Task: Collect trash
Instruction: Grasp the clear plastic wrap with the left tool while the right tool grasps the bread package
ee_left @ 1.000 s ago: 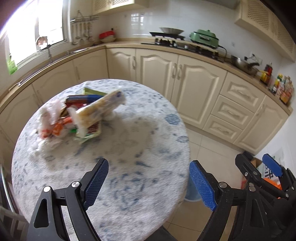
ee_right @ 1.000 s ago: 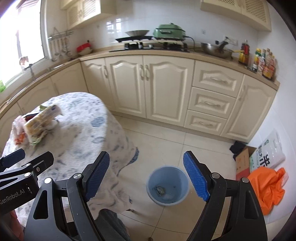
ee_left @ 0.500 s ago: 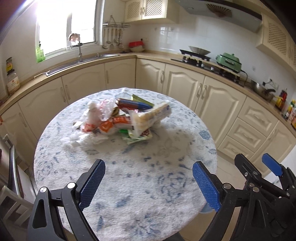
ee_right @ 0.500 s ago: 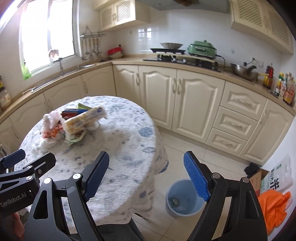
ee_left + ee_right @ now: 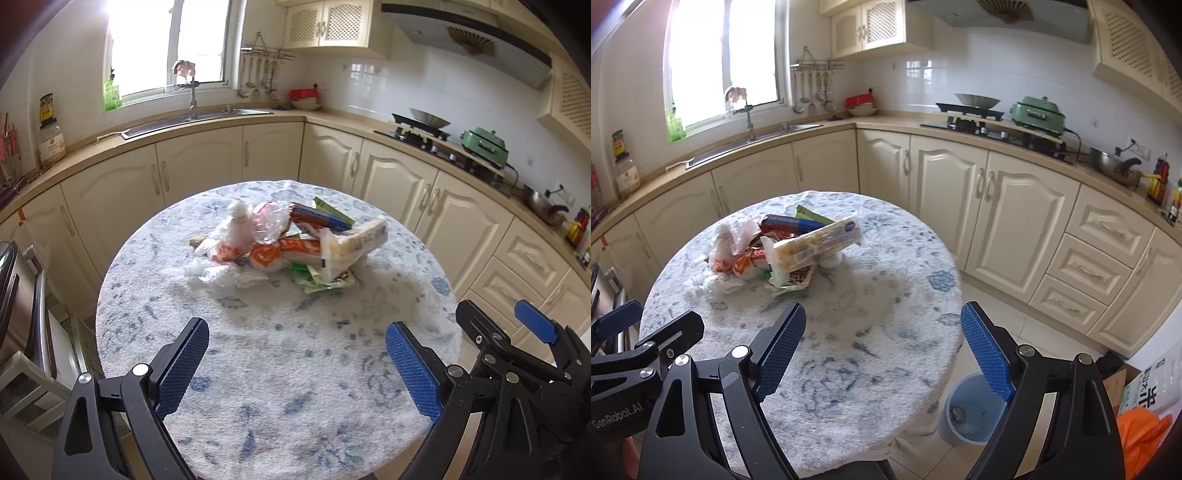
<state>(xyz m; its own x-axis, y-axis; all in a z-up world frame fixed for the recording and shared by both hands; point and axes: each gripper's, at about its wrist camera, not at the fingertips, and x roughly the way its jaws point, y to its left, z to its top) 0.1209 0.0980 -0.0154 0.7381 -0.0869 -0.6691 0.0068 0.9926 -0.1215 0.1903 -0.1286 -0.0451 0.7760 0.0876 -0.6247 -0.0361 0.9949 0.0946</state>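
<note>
You held both claws apart and empty, left claw (image 5: 297,354) and right claw (image 5: 882,339). The trash pile (image 5: 291,245) lay on the surface (image 5: 280,369), well ahead of them.

Light source: daylight from the window (image 5: 166,44), far ahead-left of the fingers; panes blown out white.
Glare: sheen on wall tiles (image 5: 923,74).
Shadows: soft, under the fingers.
Distortion: fisheye bending, dark corners.
Focus: mostly sharp.
</note>
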